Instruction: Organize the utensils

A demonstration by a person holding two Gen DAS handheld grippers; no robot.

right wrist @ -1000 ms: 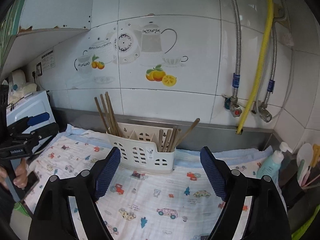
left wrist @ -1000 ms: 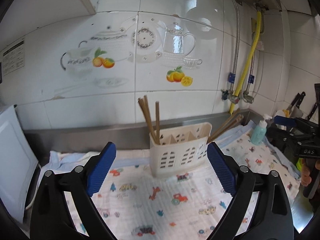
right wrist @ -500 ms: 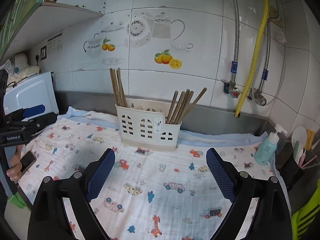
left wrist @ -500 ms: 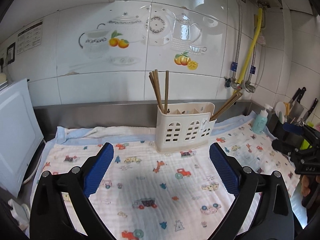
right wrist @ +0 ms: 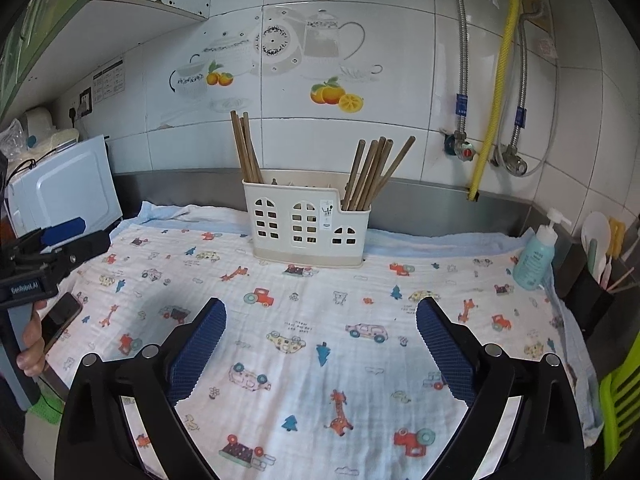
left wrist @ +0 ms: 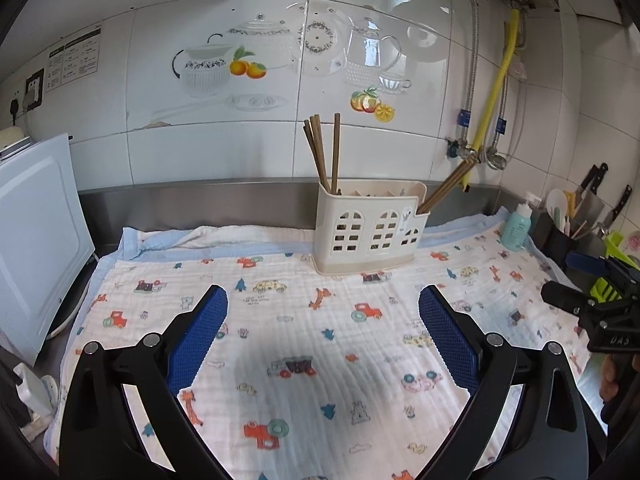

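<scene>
Chopsticks [right wrist: 248, 148] stand in your cream holder [right wrist: 306, 224] at twelve o'clock on the desk's printed cloth [right wrist: 320, 340], perhaps in two end compartments. Your right gripper [right wrist: 318, 320] has just been opening, nothing between its fingers; left gripper [left wrist: 322, 308] fingers wide, empty.

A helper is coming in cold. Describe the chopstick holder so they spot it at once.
Find the printed cloth covering the counter under the tiled wall. Near its back edge stands the chopstick holder, a cream plastic caddy with arched window cutouts. Unlike the teal pump bottle at right, brown chopsticks stick out of it.
</scene>
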